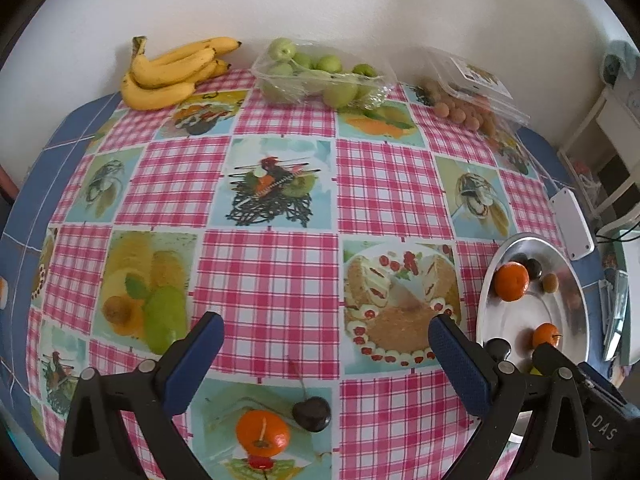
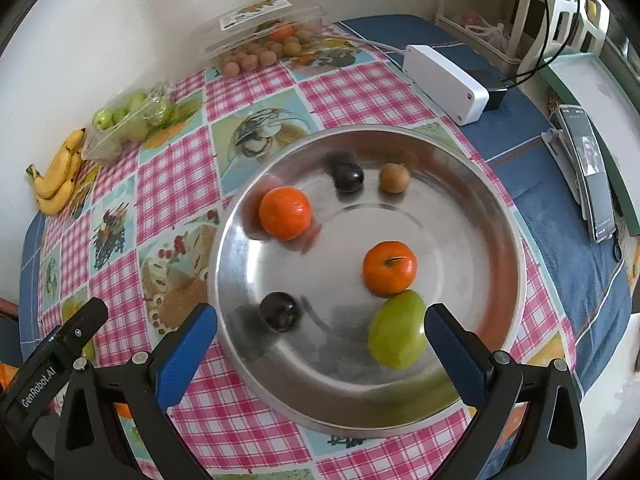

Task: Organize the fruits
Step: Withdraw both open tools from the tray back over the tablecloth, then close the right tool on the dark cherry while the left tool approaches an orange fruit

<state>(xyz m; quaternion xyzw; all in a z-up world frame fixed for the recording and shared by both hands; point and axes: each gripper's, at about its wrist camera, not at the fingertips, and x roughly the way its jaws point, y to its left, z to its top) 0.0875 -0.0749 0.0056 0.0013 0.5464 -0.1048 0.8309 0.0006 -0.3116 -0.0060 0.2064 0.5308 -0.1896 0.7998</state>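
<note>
A metal bowl (image 2: 480, 184) sits on the checked tablecloth; it also shows in the left wrist view (image 1: 516, 312). It holds two tangerines (image 2: 285, 213) (image 2: 389, 267), a green apple (image 2: 397, 330), two dark cherries (image 2: 279, 312) (image 2: 348, 177) and a small brown fruit (image 2: 394, 178). My right gripper (image 2: 320, 340) is open and empty, hovering over the bowl's near side. My left gripper (image 1: 326, 344) is open and empty above the cloth, just behind a loose tangerine (image 1: 263, 433) and a dark cherry (image 1: 312, 414).
At the back by the wall lie a banana bunch (image 1: 172, 72), a tray of green apples (image 1: 316, 76) and a clear box of small brown fruits (image 1: 468, 96). A white box (image 2: 444, 84) and a phone on a stand (image 2: 588, 172) sit right of the bowl.
</note>
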